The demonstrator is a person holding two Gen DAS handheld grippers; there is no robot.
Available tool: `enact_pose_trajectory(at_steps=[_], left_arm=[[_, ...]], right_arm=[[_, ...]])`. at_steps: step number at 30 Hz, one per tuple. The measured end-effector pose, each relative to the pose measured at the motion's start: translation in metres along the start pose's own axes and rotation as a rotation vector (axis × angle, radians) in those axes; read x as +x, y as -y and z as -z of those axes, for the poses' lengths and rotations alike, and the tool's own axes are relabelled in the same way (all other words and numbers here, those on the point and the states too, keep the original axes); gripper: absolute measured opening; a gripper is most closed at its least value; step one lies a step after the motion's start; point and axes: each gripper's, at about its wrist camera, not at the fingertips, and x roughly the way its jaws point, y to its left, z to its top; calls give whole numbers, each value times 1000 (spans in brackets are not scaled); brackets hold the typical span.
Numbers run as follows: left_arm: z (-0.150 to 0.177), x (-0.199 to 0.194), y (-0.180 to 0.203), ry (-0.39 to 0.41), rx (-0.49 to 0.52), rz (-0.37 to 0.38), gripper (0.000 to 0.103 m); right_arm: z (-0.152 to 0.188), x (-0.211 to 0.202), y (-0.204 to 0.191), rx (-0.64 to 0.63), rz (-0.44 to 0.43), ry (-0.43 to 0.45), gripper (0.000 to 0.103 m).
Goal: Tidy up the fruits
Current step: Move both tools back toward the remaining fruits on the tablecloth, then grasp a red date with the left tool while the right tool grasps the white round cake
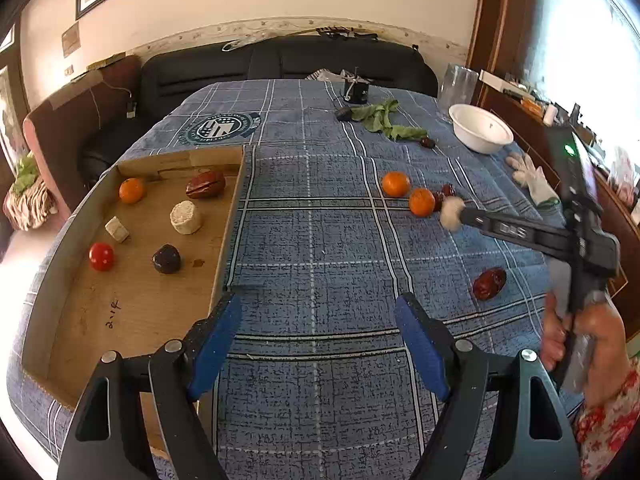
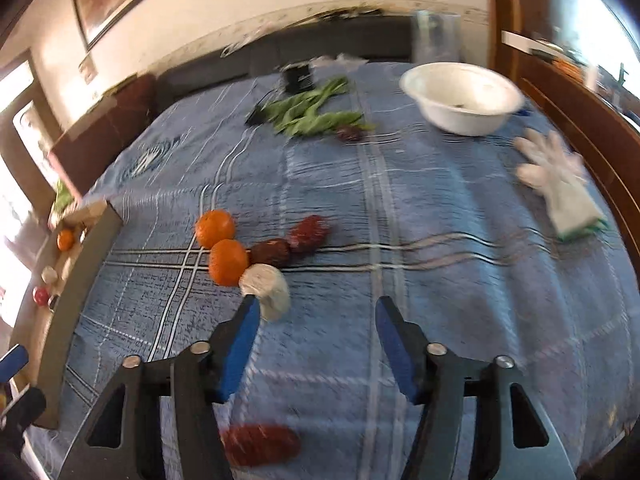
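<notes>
From the left wrist, the left tool [image 1: 318,312] hangs wide open and empty over the blue plaid desk [image 1: 320,248], right at the near corner of the cardboard tray [image 1: 230,240]. That tray already holds an orange, a tomato, a dark plum, a red date and two pale chunks. Loose fruit waits out on the cloth: two oranges [image 1: 408,194] and a red date [image 1: 489,283] nearer in. The right tool [image 1: 450,216] reaches for that cluster, tip at a white chunk [image 1: 451,210]. From the right wrist, blurred, the right tool [image 2: 314,308] stands about half open with nothing gripped; the white chunk [image 2: 266,290] lies just outside its left finger [image 2: 244,328], not between the two. The risk, I'd say: closing now would nudge the chunk away into the oranges [image 2: 222,246] and send them rolling.
</notes>
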Motion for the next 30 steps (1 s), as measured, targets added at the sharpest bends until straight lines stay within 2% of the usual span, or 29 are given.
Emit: enact_pose_trajectory(at_steps=[4,8,13,15,18,22,26,30], left_arm=[[0,11,4,-25,7,7,78],[0,24,12,-63,5,42,78],[1,32,29,-85,32,68,78],[0,33,34,-90,44,79,78],[-3,38,45,-95,71,104,78],[-9,51,66,-112,130,139,78],[-10,70,95,-137,201,211,78],[-12,82,123,-133,273,229,78]], right_arm=[[-3,7,-10,-45,4,11,55],[-5,8,-10,-40,-50,27,41],[-9,16,-10,-18,-112,17,40],[-9,17,-8,-6,-161,8,27],[-9,10,-1,38,-192,14,27],[-9,-2,14,90,-157,41,27],[-9,-6,31,134,-130,51,27],[-10,-7,42,172,-126,55,27]])
